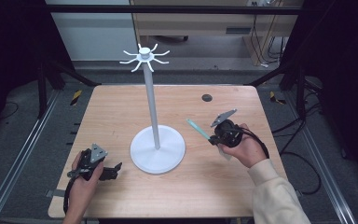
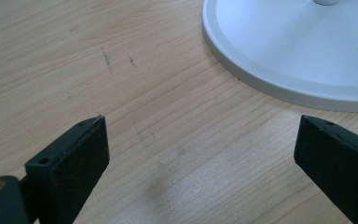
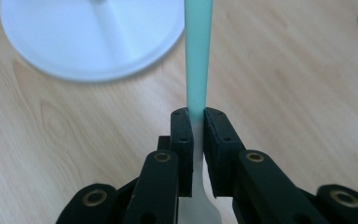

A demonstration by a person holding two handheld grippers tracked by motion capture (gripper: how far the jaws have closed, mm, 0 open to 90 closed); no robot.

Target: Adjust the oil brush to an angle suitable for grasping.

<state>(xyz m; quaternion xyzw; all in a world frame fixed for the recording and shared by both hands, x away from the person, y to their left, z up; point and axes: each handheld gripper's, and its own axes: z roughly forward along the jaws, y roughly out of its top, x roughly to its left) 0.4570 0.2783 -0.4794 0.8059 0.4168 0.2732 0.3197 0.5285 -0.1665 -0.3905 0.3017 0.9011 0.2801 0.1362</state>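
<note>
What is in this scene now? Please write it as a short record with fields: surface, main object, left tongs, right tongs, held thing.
surface: wooden table, with a small dark round hole near its far edge
main object: white stand, a round base, a tall thin pole and curved hooks at the top
left tongs: open, nothing between them, low over the table beside the stand's base
right tongs: shut on a utensil
held thing: utensil with a pale green handle pointing away from the tongs; its white end is behind them, its kind unclear

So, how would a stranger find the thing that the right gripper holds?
Start at the tall white stand mid-table. To its right, a hand holds the right hand-held gripper. The utensil clamped there has the scene's only pale green handle.
</note>
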